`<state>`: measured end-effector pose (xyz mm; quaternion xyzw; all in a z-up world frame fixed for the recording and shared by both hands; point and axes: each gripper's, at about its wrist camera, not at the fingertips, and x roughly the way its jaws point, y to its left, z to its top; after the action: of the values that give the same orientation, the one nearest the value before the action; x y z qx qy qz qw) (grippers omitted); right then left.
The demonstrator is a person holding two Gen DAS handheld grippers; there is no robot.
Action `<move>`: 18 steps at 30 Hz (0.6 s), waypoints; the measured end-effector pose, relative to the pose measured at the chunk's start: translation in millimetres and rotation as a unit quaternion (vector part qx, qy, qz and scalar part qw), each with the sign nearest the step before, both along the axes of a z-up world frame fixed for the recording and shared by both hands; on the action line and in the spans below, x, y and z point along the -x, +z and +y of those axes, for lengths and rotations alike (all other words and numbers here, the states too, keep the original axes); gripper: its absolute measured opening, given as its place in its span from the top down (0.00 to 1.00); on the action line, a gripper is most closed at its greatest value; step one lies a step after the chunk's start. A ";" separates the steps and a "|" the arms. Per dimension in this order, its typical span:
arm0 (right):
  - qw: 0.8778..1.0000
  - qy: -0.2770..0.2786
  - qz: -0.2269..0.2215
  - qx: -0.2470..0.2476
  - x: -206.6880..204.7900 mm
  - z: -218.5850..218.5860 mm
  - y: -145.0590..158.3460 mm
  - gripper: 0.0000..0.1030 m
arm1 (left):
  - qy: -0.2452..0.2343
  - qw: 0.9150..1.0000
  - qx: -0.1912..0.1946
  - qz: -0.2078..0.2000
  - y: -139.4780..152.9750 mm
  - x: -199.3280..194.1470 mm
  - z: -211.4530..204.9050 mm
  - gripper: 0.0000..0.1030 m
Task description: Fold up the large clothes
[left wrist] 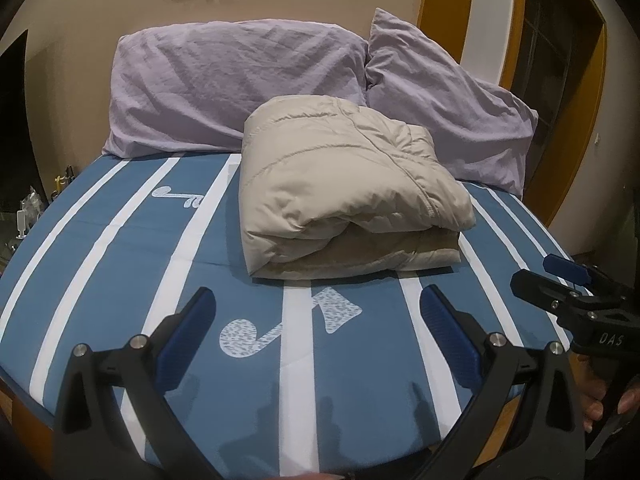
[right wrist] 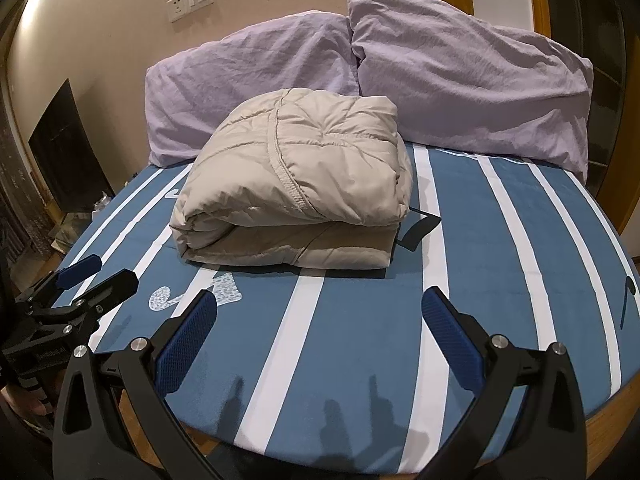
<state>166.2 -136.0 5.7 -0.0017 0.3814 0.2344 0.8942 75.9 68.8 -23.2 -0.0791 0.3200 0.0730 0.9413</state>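
Observation:
A beige padded jacket lies folded into a thick bundle on the blue and white striped bed sheet; it also shows in the right wrist view. My left gripper is open and empty, held over the sheet in front of the bundle. My right gripper is open and empty, also in front of the bundle. The right gripper appears at the right edge of the left wrist view, and the left gripper at the left edge of the right wrist view.
Two lilac pillows lean against the wall behind the jacket. A dark strap pokes out at the bundle's right side. The bed's wooden edge runs along the near side. A cluttered side table stands at the left.

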 end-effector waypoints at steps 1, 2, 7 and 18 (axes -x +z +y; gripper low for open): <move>1.000 0.000 0.001 -0.001 0.2 -0.3 -0.3 0.01 | 0.000 1.000 0.000 0.000 0.0 0.0 -0.2 0.02; 1.000 0.000 0.002 -0.001 0.2 -0.7 -0.6 0.01 | 0.000 1.000 0.000 0.001 -0.2 -0.1 -0.7 0.02; 1.000 0.000 0.007 -0.004 -0.1 -1.5 -2.7 0.01 | -0.004 1.000 0.000 0.005 -1.2 -2.3 -4.2 0.02; 1.000 0.001 0.009 -0.005 -0.8 -1.9 -3.4 0.01 | -0.008 1.000 0.001 0.008 -2.4 -3.2 -6.2 0.02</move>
<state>167.0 -137.9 2.2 0.0045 0.3882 0.2369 0.8906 79.2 62.6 -25.7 -0.0765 0.3278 0.0658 0.9393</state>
